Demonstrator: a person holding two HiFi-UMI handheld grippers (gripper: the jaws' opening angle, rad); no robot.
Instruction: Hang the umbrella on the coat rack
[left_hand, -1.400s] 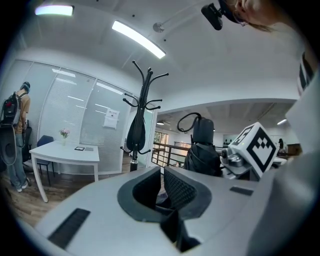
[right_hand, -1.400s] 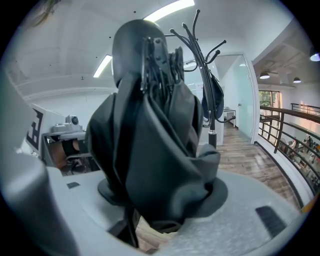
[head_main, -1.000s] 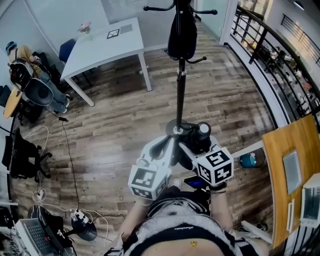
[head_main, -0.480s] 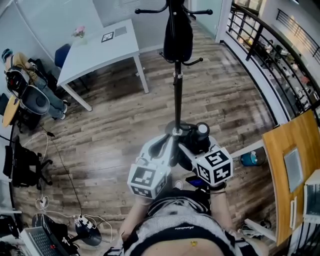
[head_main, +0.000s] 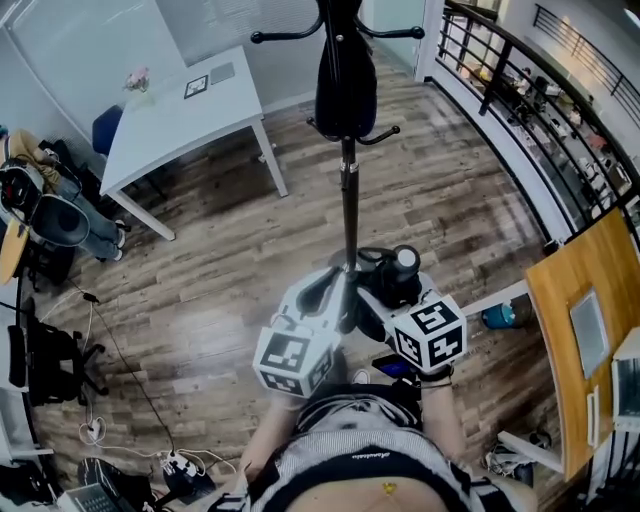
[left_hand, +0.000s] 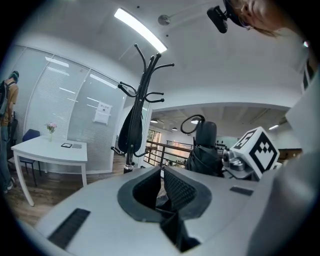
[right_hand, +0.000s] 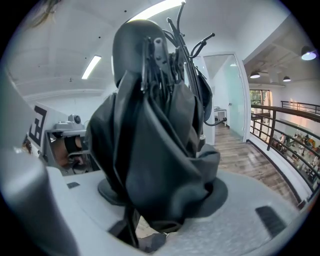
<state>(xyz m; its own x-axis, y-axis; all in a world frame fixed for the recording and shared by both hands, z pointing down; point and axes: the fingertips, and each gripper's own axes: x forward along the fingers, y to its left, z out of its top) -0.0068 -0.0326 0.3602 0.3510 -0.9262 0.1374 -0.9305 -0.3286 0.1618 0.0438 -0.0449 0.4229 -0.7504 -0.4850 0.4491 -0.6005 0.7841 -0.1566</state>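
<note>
Between the right gripper's (right_hand: 163, 194) jaws sits the folded black umbrella (right_hand: 150, 125). The pads are clenched on its bunched fabric low down, and the rest stands up out of the grip, rounded handle end on top. In the left gripper view a thin loop strap (left_hand: 192, 121) curls off that end.

The left gripper (left_hand: 161, 187) has its 2 ribbed pads (left_hand: 179, 189) drawn together with nothing between them. In the head view it lies just left of the right gripper (head_main: 385, 292), both held in front of the person's waist, and each marker cube faces up.

The umbrella (head_main: 397, 268) shows there just right of the foot of the coat rack (head_main: 348, 190), and it hangs on no hook. The rack's black pole rises ahead of both grippers, with curved hooks at 2 heights. A black thing (head_main: 345, 80) hangs against its upper part, and it shows slim and long in the left gripper view (left_hand: 131, 131).

Around the rack is wood-plank floor (head_main: 230, 260). A white table (head_main: 170, 120) stands to the left with a small flower pot (head_main: 135, 82) on it. A black railing (head_main: 500, 80) runs along the right side, and the corner of an orange desk (head_main: 575, 270) lies near it. Chairs and cables crowd the far left edge.
</note>
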